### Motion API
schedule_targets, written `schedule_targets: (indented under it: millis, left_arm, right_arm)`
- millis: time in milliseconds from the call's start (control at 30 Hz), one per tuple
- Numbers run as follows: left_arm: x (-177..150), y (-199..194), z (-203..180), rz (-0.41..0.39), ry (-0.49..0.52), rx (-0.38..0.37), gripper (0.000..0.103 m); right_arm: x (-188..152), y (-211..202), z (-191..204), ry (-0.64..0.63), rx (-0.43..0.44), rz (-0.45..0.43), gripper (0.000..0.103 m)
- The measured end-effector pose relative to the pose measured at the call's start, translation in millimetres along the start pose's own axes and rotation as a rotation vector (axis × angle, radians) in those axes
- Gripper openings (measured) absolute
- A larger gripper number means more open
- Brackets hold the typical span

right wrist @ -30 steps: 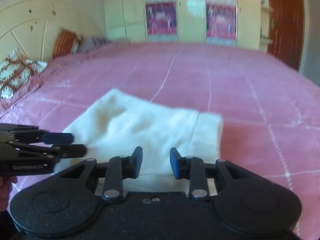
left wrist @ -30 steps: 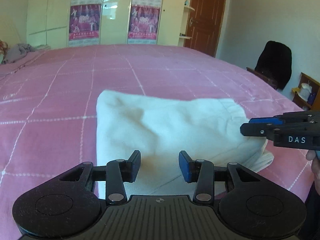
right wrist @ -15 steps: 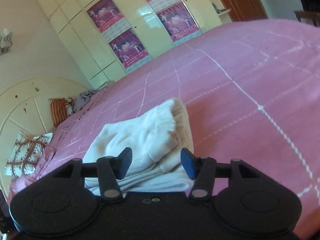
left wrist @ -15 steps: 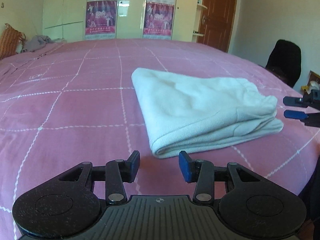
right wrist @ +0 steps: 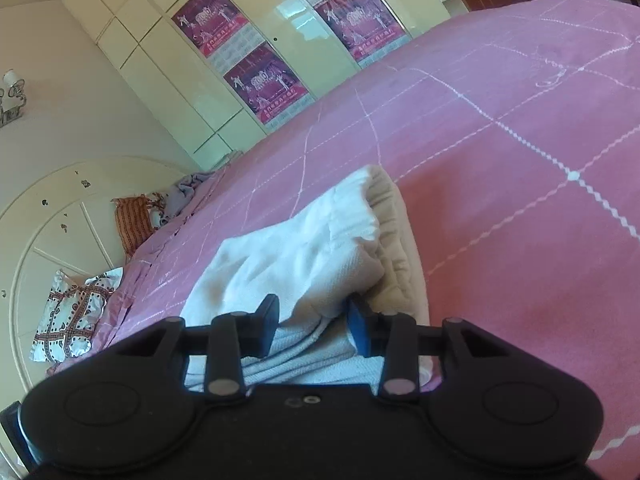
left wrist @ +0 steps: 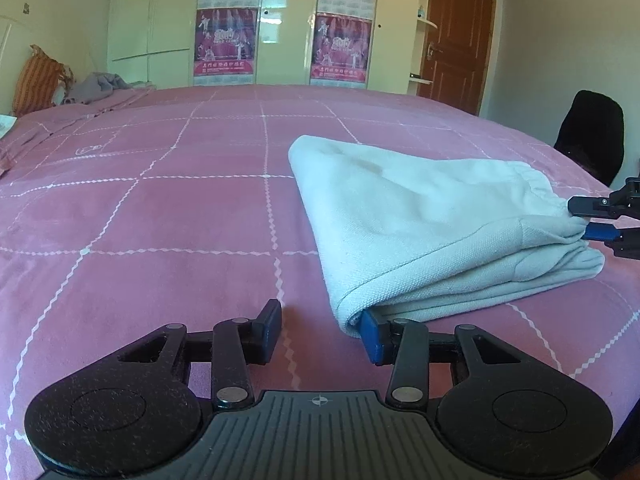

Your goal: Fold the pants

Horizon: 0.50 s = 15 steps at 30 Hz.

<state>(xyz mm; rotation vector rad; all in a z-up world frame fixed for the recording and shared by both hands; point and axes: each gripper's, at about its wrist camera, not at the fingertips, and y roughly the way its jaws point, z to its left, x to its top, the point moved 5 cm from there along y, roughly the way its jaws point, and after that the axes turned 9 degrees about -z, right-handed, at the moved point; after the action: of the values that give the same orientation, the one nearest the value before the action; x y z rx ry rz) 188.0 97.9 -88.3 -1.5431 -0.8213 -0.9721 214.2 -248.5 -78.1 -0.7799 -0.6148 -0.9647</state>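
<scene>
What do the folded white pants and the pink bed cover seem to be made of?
The pants look like thick, soft cotton knit, matte: a fine woven texture shows, with a gathered elastic waistband. The bed cover seems a thin, smooth woven or quilted fabric with white zigzag stitching in a grid; its exact fibre cannot be told.

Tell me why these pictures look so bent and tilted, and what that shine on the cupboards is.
Left wrist view: a fisheye lens bows the bed and darkens the corners; window light glares off the cupboard door. Right wrist view: the whole room leans, same glare on the cupboard, and the pants look soft close to the lens.
</scene>
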Motion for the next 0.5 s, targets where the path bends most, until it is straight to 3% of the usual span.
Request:
schedule_targets:
  millis: [100,133,167,200,333,433,500]
  left_arm:
    - [-3,2,0,-0.006,0.000,0.005,0.045]
    - [-4,1,0,-0.009,0.003,0.009,0.045]
    - [-4,1,-1,-0.012,0.004,0.012,0.045]
    - [-5,1,-1,-0.014,0.006,0.013,0.045]
    - [-7,-1,-3,-0.022,0.009,0.020,0.047]
    - [-8,-2,-5,-0.028,0.023,0.029,0.047]
    - [-9,-4,-4,-0.030,0.021,0.034,0.047]
  right_arm:
    - [0,6,-4,0.025,0.009,0.003,0.041]
    - [1,8,-4,0.017,0.000,0.004,0.037]
    - [1,8,-3,-0.003,-0.014,-0.001,0.023]
    - [3,7,0,-0.018,-0.003,-0.013,0.021]
    - [11,-20,20,-0.082,0.084,-0.153,0.019]
    - [1,-3,-5,-0.018,-0.024,-0.050,0.019]
    - [-1,-1,-13,0.044,-0.013,-0.028,0.020]
